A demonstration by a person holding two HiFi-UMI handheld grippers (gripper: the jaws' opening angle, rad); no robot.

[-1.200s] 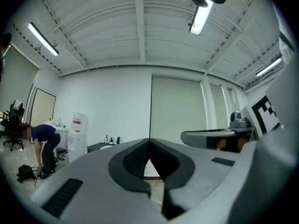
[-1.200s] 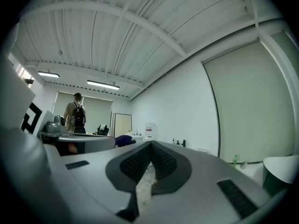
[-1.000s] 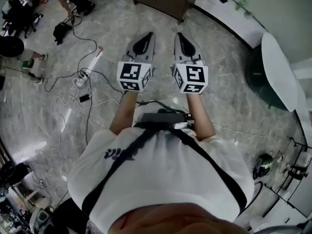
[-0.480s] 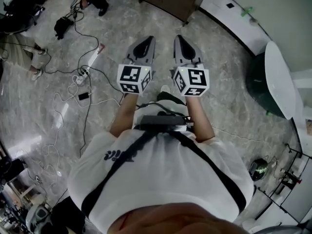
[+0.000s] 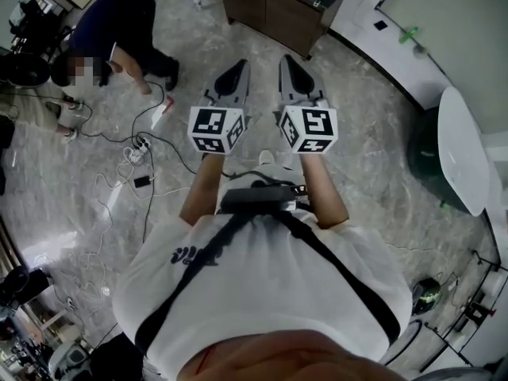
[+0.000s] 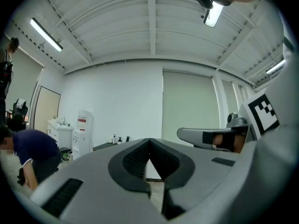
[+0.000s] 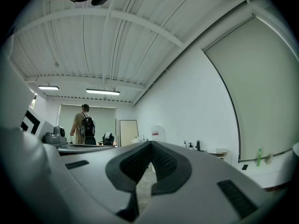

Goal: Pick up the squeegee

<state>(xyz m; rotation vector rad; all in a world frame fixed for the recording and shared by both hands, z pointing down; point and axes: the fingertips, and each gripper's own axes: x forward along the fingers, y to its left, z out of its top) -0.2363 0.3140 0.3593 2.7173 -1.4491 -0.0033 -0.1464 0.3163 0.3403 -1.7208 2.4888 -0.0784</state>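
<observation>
Two grey handheld grippers, left gripper (image 5: 236, 68) and right gripper (image 5: 287, 62), are held level and side by side above the grey marbled floor (image 5: 373, 149), the jaws of each pressed together on nothing. No squeegee is seen in any view (its direction, long axis and nearer hand cannot be judged). One dark wooden cabinet (image 5: 278, 10) stands ahead.

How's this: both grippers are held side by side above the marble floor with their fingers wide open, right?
Not open: the left gripper and right gripper are side by side above the marble floor, but each gripper view shows its fingers closed together, holding nothing.
</observation>
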